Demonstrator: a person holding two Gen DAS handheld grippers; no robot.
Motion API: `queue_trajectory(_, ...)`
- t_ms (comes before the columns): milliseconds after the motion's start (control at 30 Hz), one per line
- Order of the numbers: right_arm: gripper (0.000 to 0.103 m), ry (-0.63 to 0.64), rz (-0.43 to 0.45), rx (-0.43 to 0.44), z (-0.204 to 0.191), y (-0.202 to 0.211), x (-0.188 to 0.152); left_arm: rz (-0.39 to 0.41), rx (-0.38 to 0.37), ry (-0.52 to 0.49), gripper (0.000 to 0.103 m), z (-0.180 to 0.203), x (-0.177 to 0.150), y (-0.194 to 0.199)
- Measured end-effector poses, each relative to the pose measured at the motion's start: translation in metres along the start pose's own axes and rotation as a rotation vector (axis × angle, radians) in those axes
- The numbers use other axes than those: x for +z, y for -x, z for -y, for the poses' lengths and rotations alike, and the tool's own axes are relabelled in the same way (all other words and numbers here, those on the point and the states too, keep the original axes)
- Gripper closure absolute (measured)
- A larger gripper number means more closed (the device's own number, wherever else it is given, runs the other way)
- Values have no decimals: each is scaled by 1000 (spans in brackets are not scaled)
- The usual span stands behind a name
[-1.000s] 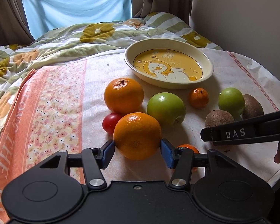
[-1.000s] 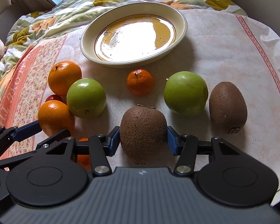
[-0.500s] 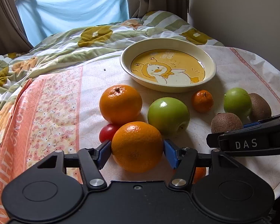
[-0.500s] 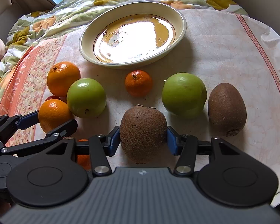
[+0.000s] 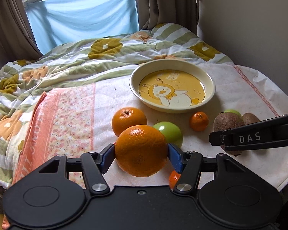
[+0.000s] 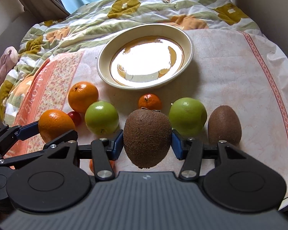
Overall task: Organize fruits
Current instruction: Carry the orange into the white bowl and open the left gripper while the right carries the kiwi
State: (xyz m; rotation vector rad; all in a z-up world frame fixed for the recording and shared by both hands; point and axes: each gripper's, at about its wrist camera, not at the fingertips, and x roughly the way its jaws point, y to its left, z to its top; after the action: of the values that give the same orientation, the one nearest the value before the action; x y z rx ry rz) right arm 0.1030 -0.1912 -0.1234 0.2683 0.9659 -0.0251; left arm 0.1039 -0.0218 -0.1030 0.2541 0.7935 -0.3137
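My left gripper (image 5: 141, 152) is shut on a large orange (image 5: 141, 150) and holds it above the cloth. My right gripper (image 6: 147, 142) is shut on a brown kiwi (image 6: 147, 138), also raised. The cream plate (image 5: 133, 82) with a duck picture lies beyond the fruit, with nothing in it. On the cloth lie another orange (image 6: 83, 96), two green apples (image 6: 101, 119) (image 6: 188, 116), a mandarin (image 6: 149, 101), a second kiwi (image 6: 224, 124) and a small red tomato (image 6: 74, 117). A small orange fruit (image 5: 173, 177) is mostly hidden under my left gripper.
The round table's edge (image 5: 286, 180) curves close at the right. A rumpled flowered quilt (image 5: 67, 65) lies behind and to the left of the table. Bare white cloth (image 6: 230, 67) stretches to the right of the plate. A wall (image 5: 249, 19) stands at the far right.
Both grippers have risen, lifting the orange and the kiwi off the cloth. The fruit on the table has not moved.
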Motion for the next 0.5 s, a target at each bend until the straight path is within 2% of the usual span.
queue_trajectory(133,37,13,55,41,11,29,16,38,20,14,39,7,21,22)
queue_trajectory(267,36,59,98,45,22,50,33,66,38,34,39,15,43,34)
queue_trajectory(500,37,94,113,63,37,53,74,69,37,56,39,11,77,16)
